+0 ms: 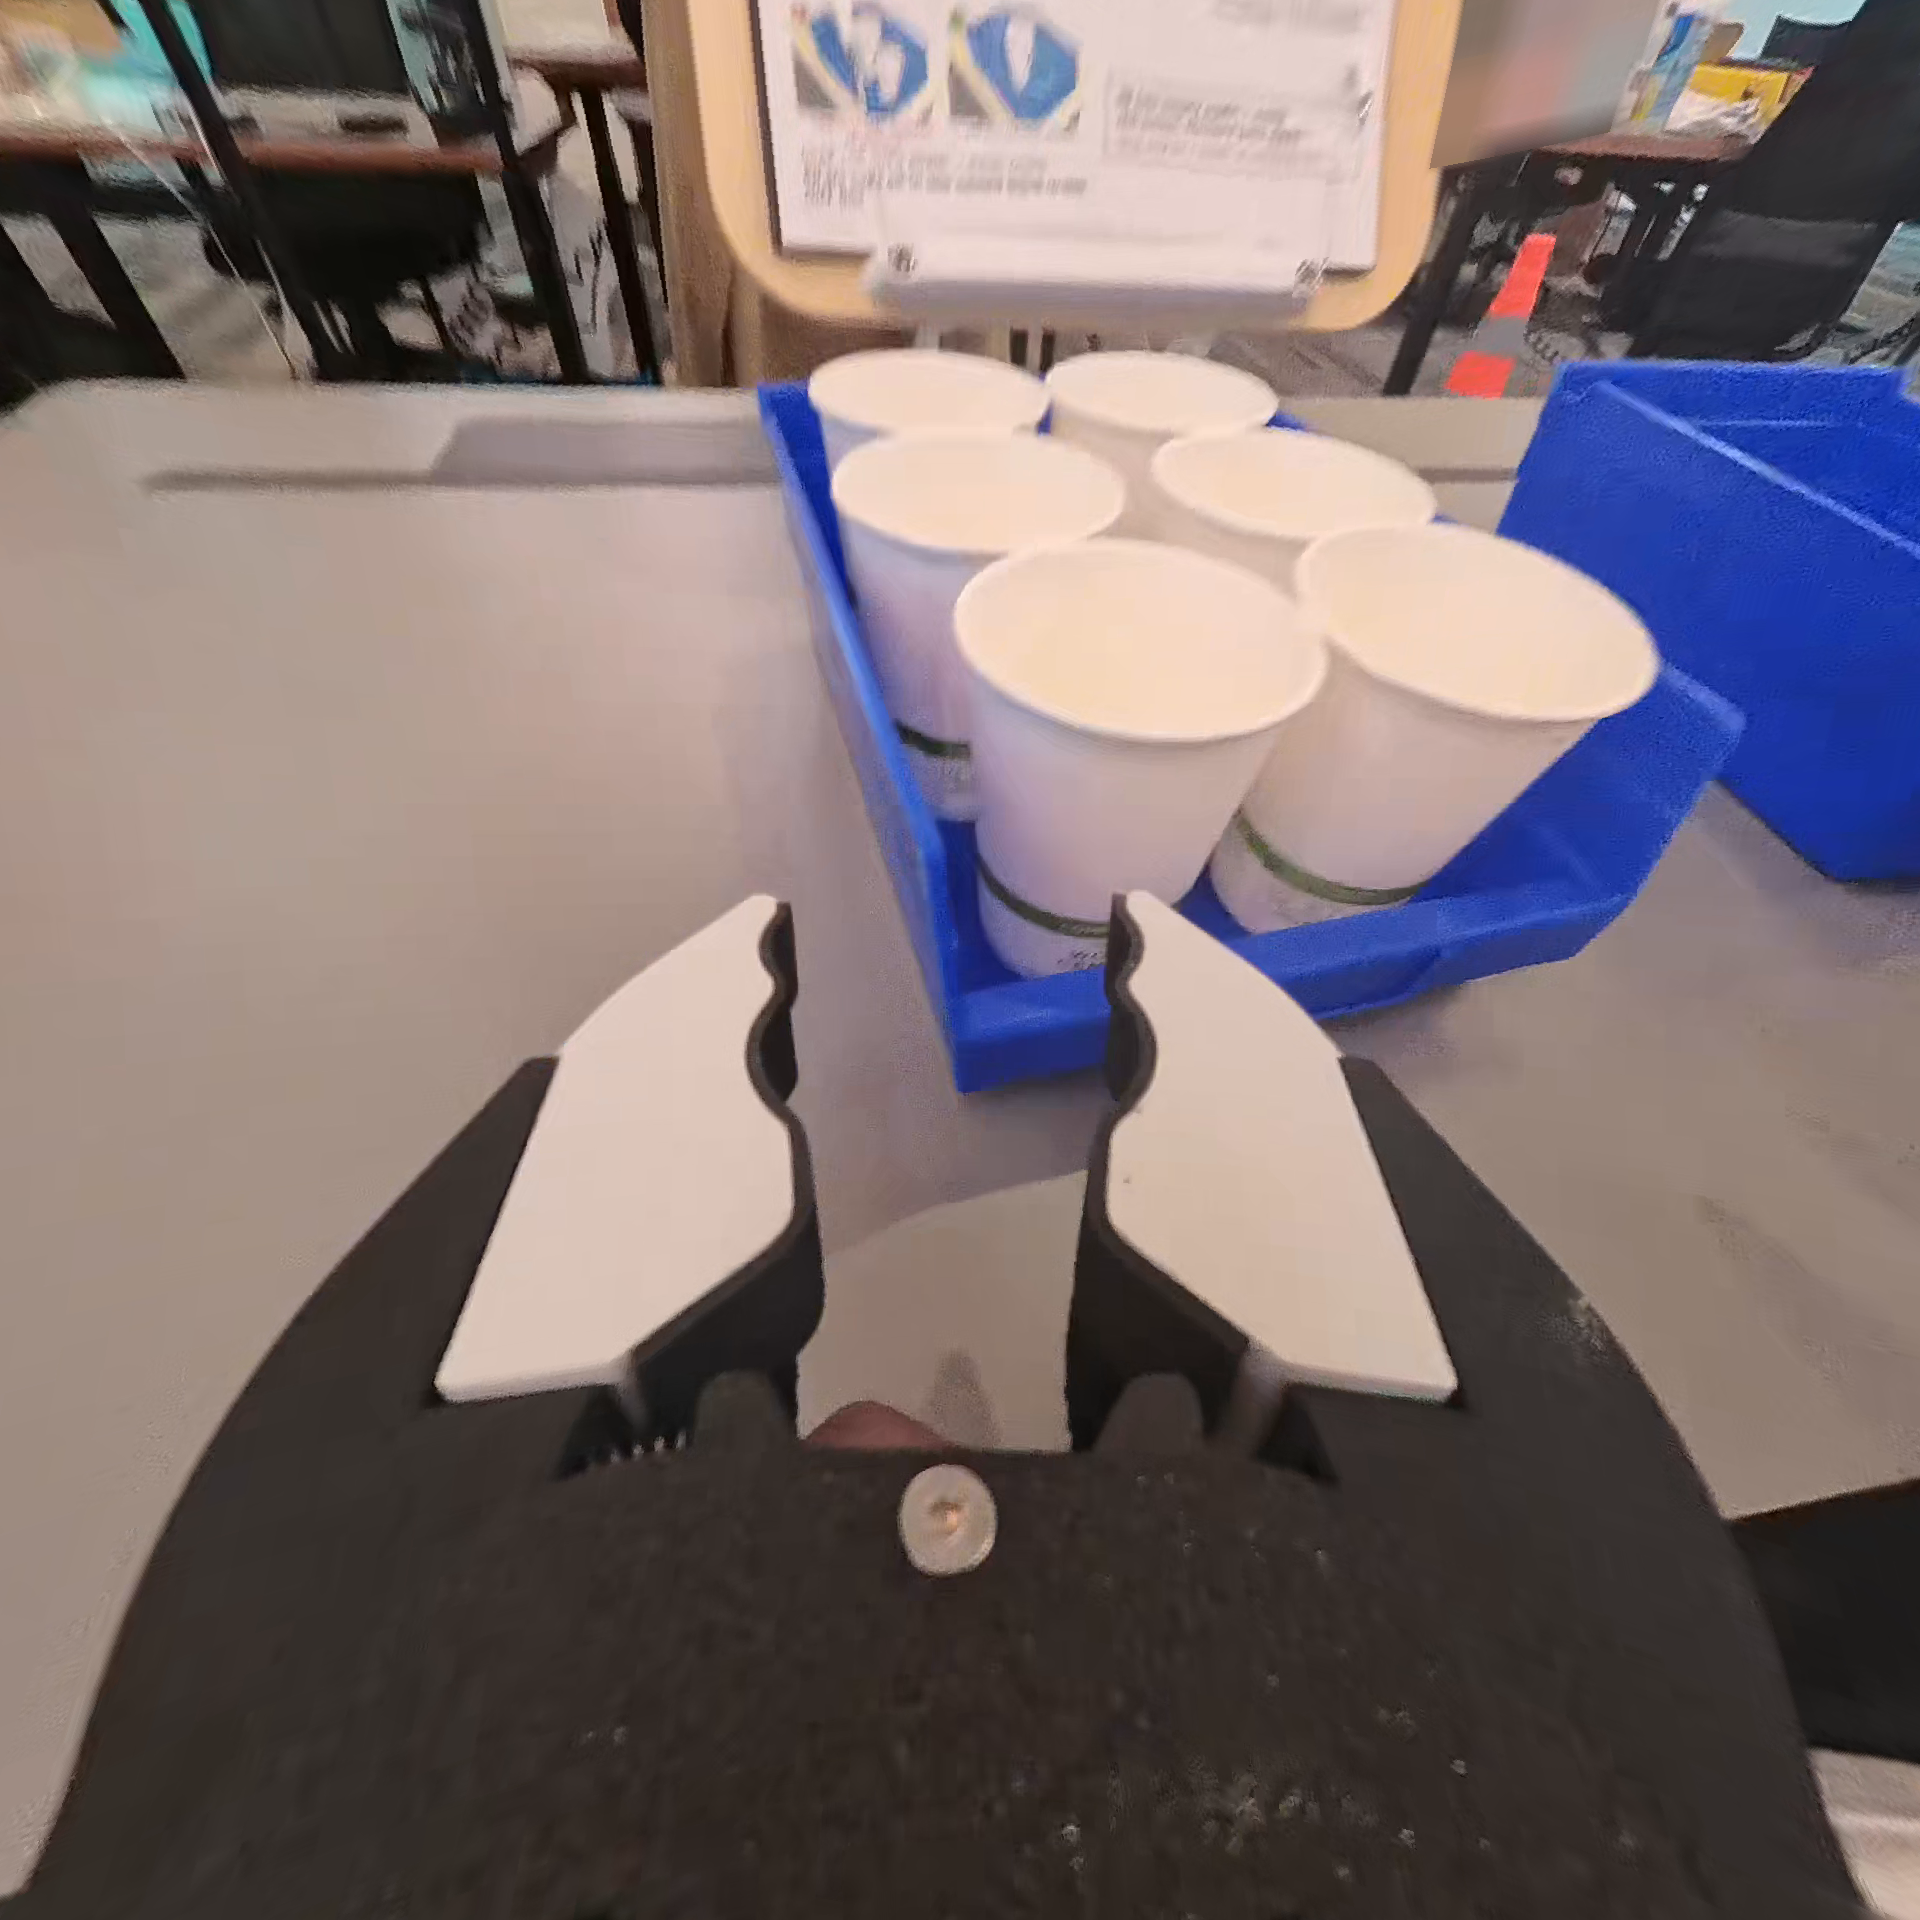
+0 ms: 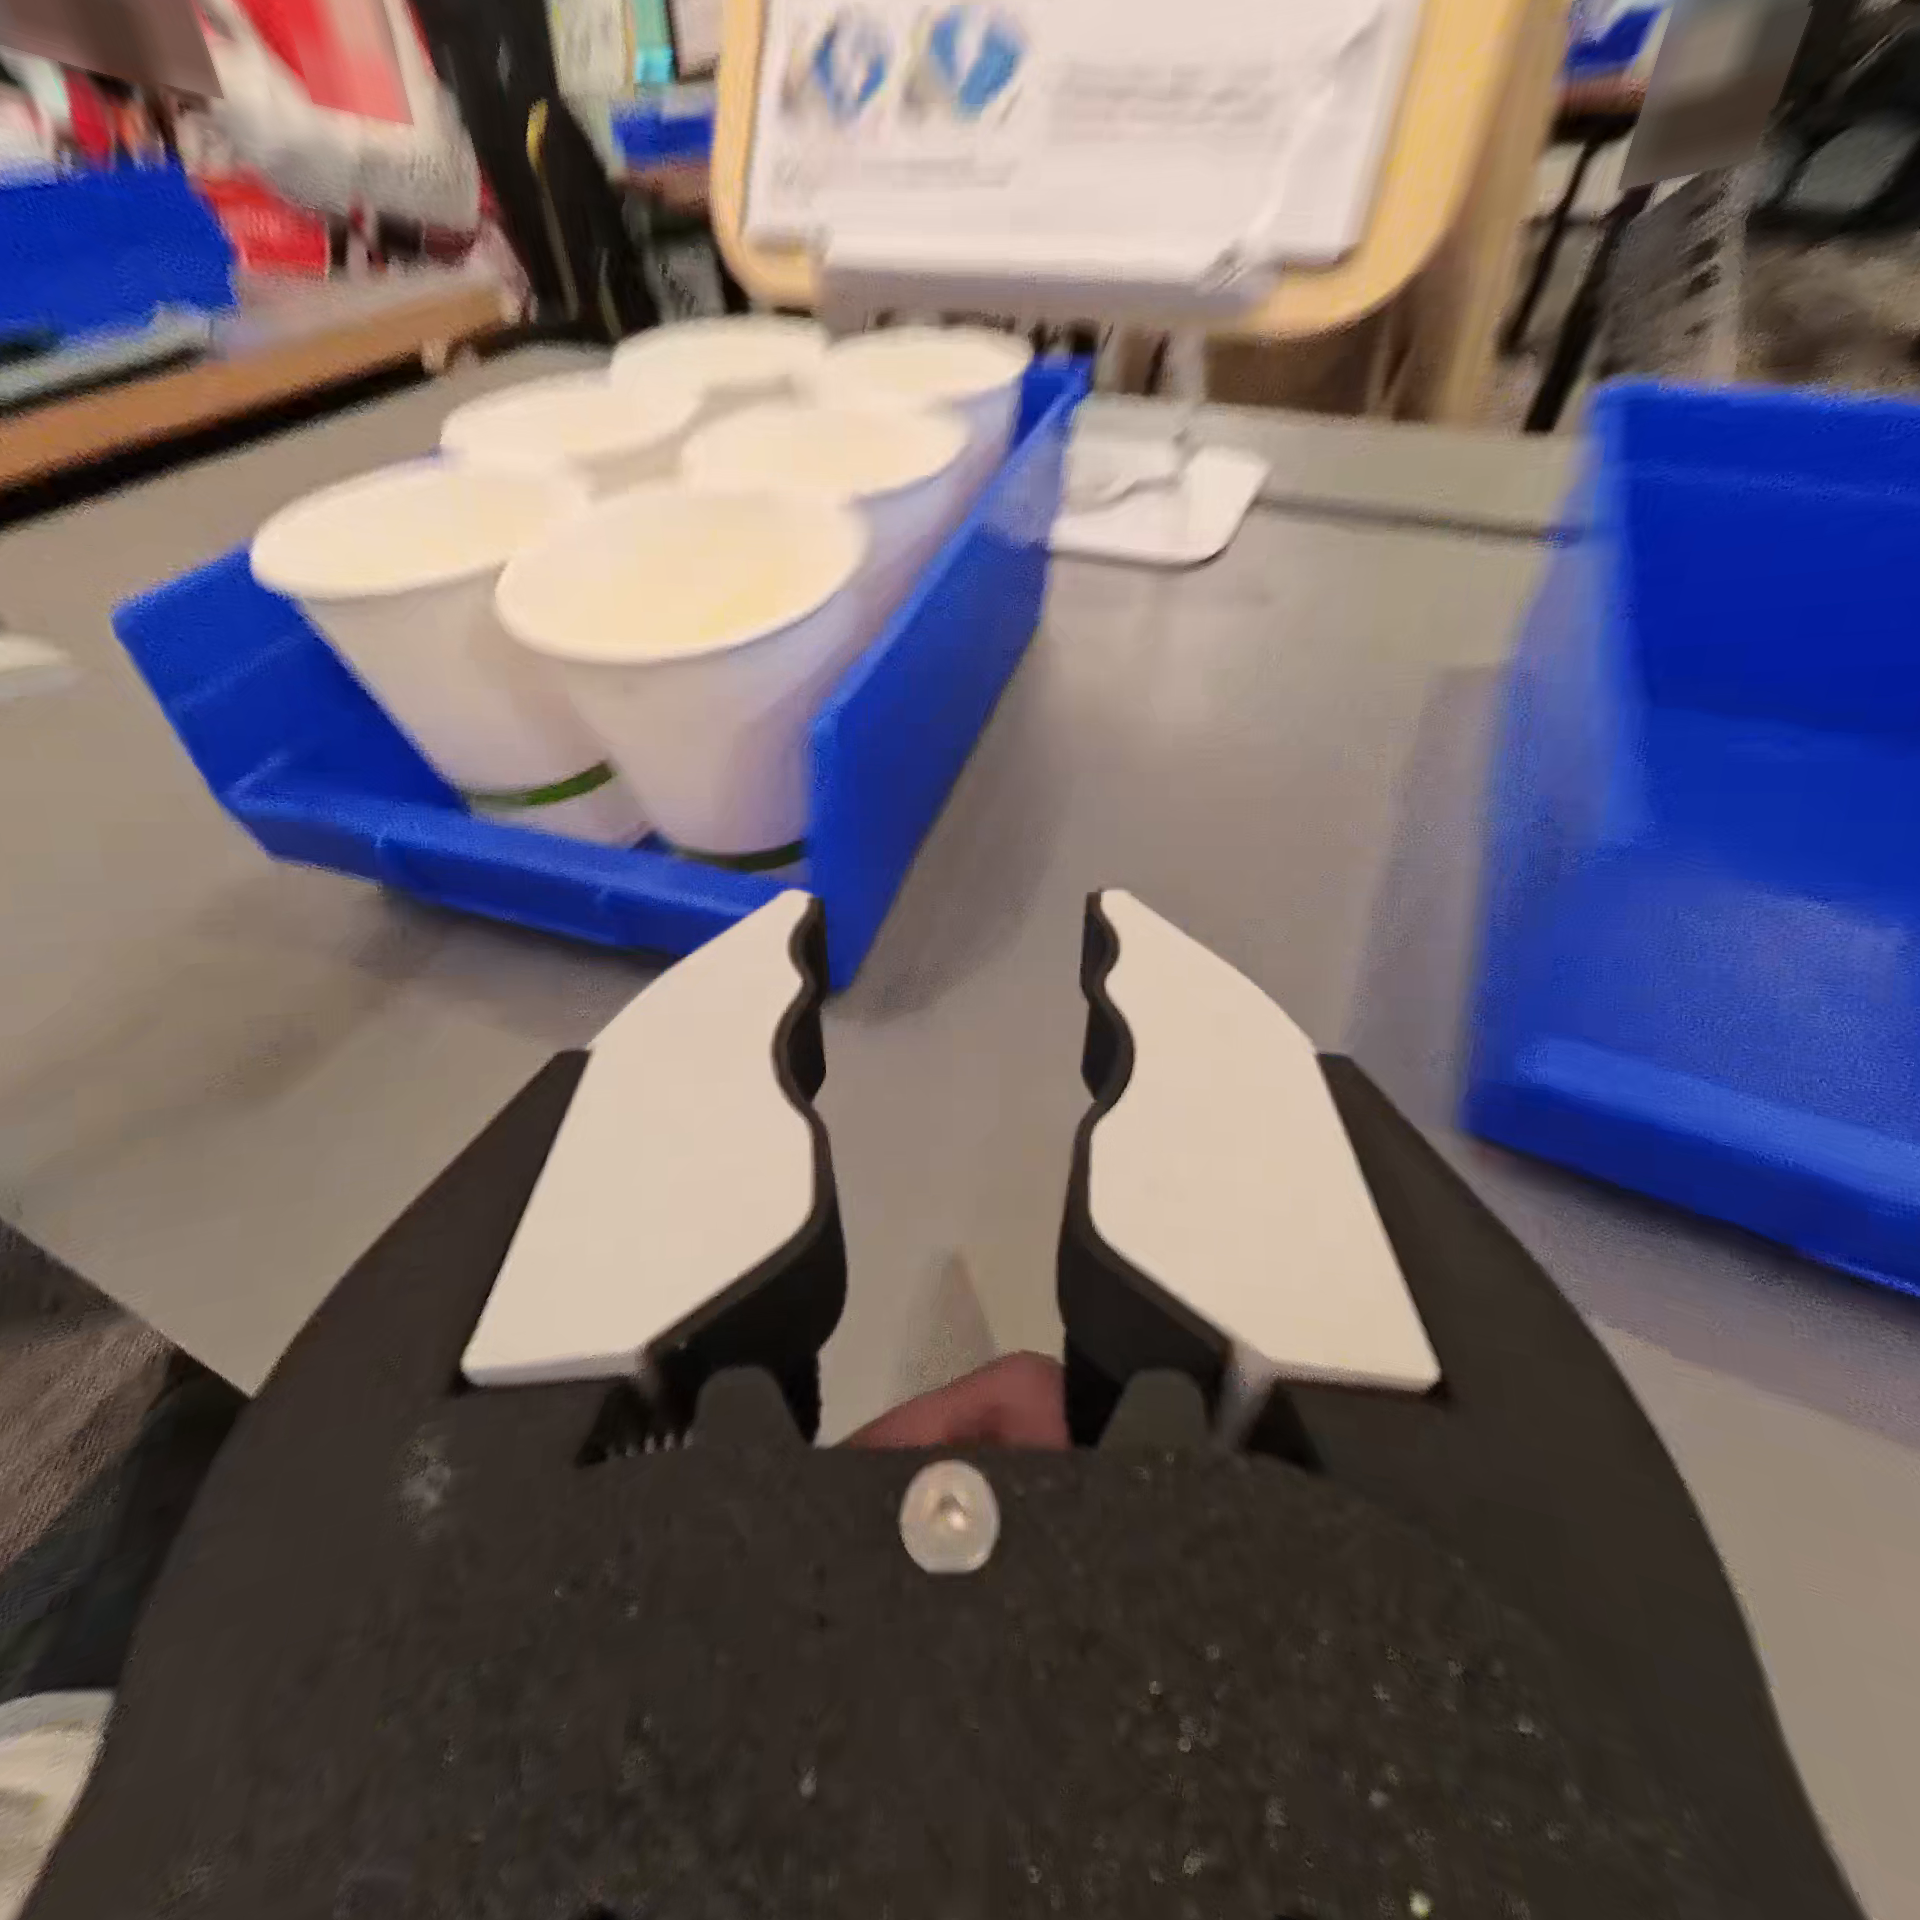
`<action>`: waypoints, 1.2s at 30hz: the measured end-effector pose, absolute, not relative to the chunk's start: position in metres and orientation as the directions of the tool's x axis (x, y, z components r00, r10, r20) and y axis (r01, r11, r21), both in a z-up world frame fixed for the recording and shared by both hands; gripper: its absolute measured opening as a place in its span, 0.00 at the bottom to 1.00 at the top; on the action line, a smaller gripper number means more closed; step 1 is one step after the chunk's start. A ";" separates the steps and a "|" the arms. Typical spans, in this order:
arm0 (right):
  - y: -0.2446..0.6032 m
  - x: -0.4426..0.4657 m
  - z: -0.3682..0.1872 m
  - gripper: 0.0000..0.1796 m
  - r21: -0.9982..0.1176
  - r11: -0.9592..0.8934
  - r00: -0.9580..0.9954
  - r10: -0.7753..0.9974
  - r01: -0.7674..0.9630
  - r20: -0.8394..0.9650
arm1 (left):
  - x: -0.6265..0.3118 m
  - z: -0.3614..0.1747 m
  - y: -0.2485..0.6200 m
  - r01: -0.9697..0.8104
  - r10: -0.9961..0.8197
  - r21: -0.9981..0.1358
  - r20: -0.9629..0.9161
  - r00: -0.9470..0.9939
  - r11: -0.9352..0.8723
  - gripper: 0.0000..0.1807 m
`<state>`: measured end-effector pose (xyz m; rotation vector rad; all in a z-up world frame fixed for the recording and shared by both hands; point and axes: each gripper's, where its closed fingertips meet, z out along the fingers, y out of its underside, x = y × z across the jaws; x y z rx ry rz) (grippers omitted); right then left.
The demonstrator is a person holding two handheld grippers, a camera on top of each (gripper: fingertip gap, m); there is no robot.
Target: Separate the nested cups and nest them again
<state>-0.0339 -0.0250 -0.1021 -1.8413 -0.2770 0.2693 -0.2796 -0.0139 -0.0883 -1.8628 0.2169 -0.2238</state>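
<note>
Several white paper cups with green bands near the base stand upright in a blue bin [image 1: 1247, 997] on the grey table; the nearest cup [image 1: 1122, 748] is at the bin's front left. My left gripper [image 1: 951, 925] is open and empty, just in front of the bin's near left corner. In the right wrist view, which is blurred, the same cups [image 2: 686, 665] fill the bin [image 2: 914, 748] at the left. My right gripper [image 2: 956, 914] is open and empty, beside the bin's near right corner.
A second blue bin [image 2: 1704, 831] stands at the right and looks empty; it also shows in the left wrist view [image 1: 1745, 582]. A sign holder with a white sheet [image 1: 1081, 135] stands behind the cups. The grey table [image 1: 416, 779] stretches to the left.
</note>
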 end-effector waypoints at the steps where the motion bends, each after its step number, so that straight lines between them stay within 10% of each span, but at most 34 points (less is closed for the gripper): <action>1: -0.018 -0.051 -0.113 0.26 -0.949 -0.308 0.943 0.330 0.073 -0.035 | -0.283 -0.097 -0.009 -0.026 -0.264 -0.947 0.063 0.963 -0.321 0.31; 17: 0.041 -0.084 -0.137 0.04 -0.918 -0.397 0.980 0.185 0.006 -0.073 | -0.274 -0.128 0.043 -0.026 -0.165 -0.921 0.042 0.985 -0.389 0.03; 24: 0.037 -0.094 -0.133 0.02 -0.906 -0.370 0.973 0.024 -0.206 -0.231 | -0.283 -0.124 0.040 -0.075 -0.151 -0.915 -0.015 0.988 -0.395 0.02; 36: 0.053 -0.253 -0.087 0.03 -0.968 -0.238 0.983 0.142 -0.083 -0.119 | -0.440 -0.090 0.057 -0.053 -0.112 -0.943 -0.017 0.994 -0.329 0.02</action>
